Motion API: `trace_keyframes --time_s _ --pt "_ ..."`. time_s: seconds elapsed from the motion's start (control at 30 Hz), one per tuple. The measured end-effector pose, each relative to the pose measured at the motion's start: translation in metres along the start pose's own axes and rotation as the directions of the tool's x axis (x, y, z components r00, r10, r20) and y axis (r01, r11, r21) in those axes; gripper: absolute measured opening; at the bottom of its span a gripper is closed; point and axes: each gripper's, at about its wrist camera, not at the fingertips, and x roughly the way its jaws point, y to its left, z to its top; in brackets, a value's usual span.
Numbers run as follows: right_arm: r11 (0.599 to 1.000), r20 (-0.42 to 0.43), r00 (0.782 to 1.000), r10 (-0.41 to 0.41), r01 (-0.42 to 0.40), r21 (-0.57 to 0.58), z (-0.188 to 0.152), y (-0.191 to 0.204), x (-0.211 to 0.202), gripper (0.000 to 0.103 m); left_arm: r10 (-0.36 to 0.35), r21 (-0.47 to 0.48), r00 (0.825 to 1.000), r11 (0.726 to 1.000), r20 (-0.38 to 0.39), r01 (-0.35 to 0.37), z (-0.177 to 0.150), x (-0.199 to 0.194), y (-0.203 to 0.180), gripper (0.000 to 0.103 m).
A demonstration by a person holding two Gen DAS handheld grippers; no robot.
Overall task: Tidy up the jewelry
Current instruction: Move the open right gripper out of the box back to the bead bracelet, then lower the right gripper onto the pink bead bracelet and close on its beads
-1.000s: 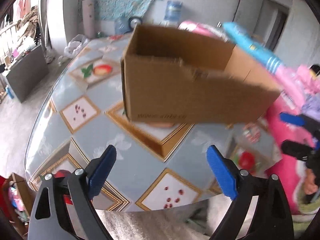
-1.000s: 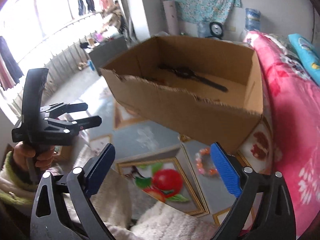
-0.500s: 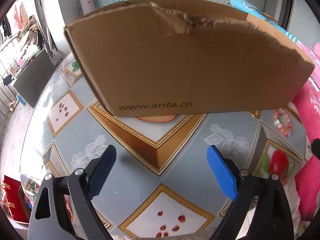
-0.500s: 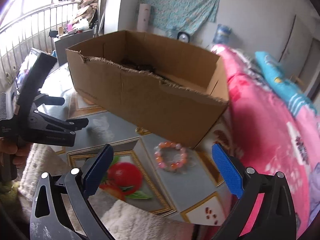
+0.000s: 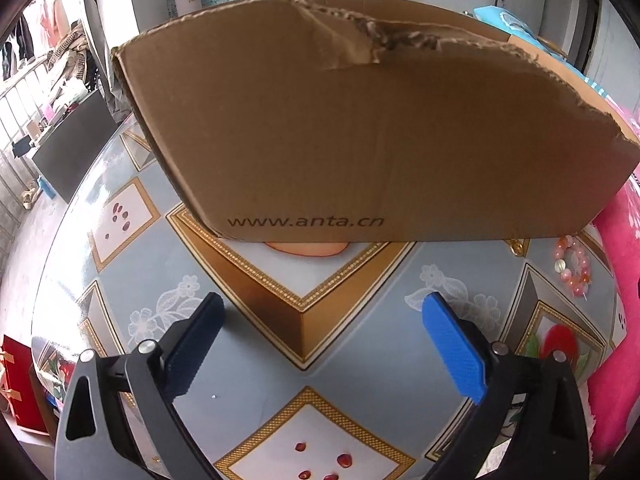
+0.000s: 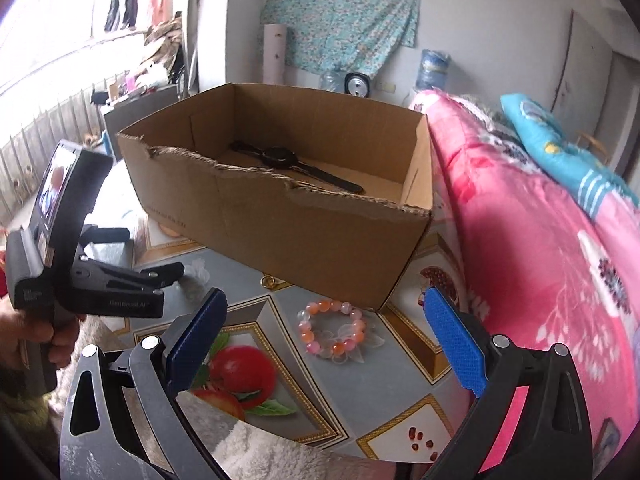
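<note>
A brown cardboard box stands on the patterned table. In the right wrist view a black watch lies inside the box. A pink and orange bead bracelet lies on the table before the box's near corner, seen also at the right edge of the left wrist view. A small gold ring lies at the foot of the box. My right gripper hovers open above the bracelet. My left gripper faces the box's long side, its jaws opening with nothing between them.
A pink flowered blanket and a blue pillow border the table on the right. A white fluffy cloth covers the near edge. A hand holds the left gripper at the left of the right wrist view.
The left gripper has come closer to the box and dipped toward the table. The right gripper has swung round, so the bracelet now lies centred between its fingers.
</note>
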Motion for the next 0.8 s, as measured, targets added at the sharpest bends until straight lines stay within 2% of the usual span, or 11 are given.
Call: trace_keyframes --time_s 0.4,0.57,0.8 --pt "0.996 0.004 1.0 0.027 -0.027 0.087 -0.002 -0.02 0.002 0.095 0.026 -0.029 1.0 0.999 -0.013 -0.026 -0.001 -0.002 -0.009 0.097" --pt "0.991 -0.023 0.999 0.03 -0.027 0.13 -0.001 -0.026 0.007 0.095 0.034 -0.042 0.999 0.999 -0.021 -0.035 -0.001 -0.006 -0.014 0.097" --pt "0.987 -0.046 0.994 0.098 -0.092 0.129 -0.001 -0.023 0.012 0.095 0.035 -0.053 0.999 0.998 -0.023 -0.036 -0.002 -0.008 -0.015 0.097"
